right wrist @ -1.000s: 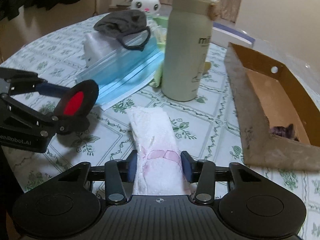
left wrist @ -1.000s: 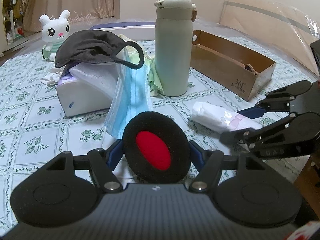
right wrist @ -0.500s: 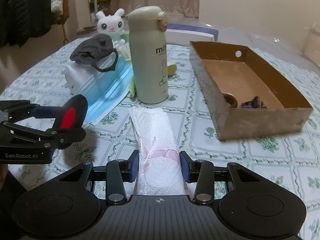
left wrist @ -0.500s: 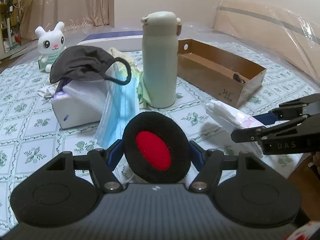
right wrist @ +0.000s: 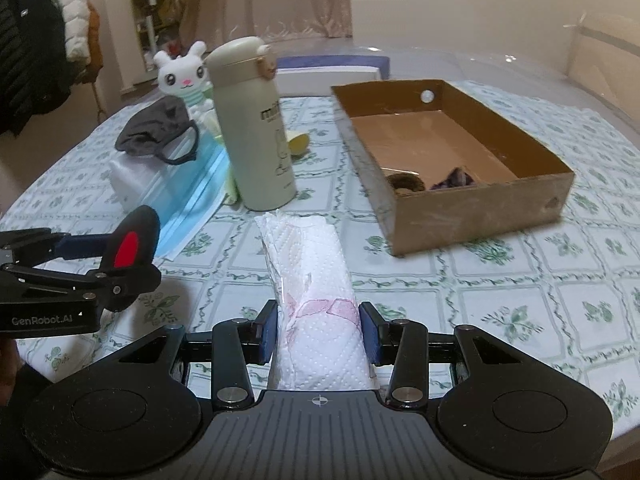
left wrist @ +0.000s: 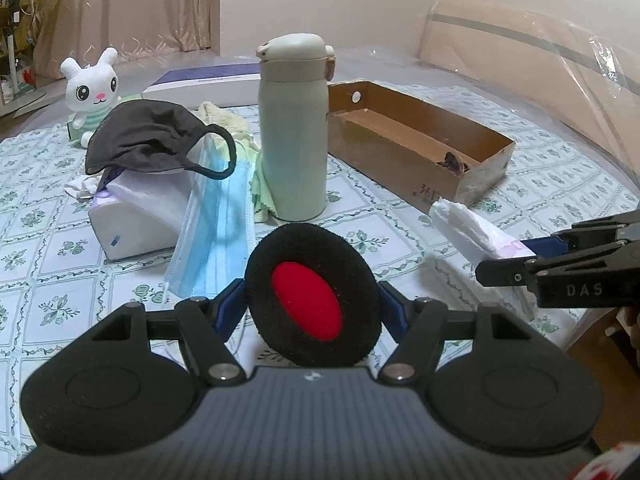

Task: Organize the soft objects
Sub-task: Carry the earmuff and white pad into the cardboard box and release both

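Note:
My left gripper (left wrist: 312, 304) is shut on a round black pad with a red centre (left wrist: 312, 292) and holds it above the table's near edge. It also shows in the right wrist view (right wrist: 132, 248). My right gripper (right wrist: 319, 334) is shut on a white tissue pack (right wrist: 312, 276), lifted off the table; the pack also shows in the left wrist view (left wrist: 476, 232). An open brown cardboard box (right wrist: 480, 216) lies ahead to the right, with two small dark items inside (right wrist: 406, 182).
A tall pale green flask (left wrist: 294, 128) stands mid-table. Left of it a black face mask (left wrist: 148, 140) and a blue one (left wrist: 216, 216) lie over a white tissue box (left wrist: 136, 216). A white plush bunny (left wrist: 92, 92) sits at the back left.
Both grippers have risen and drawn back from the table with their loads. The tissue pack has left the tablecloth.

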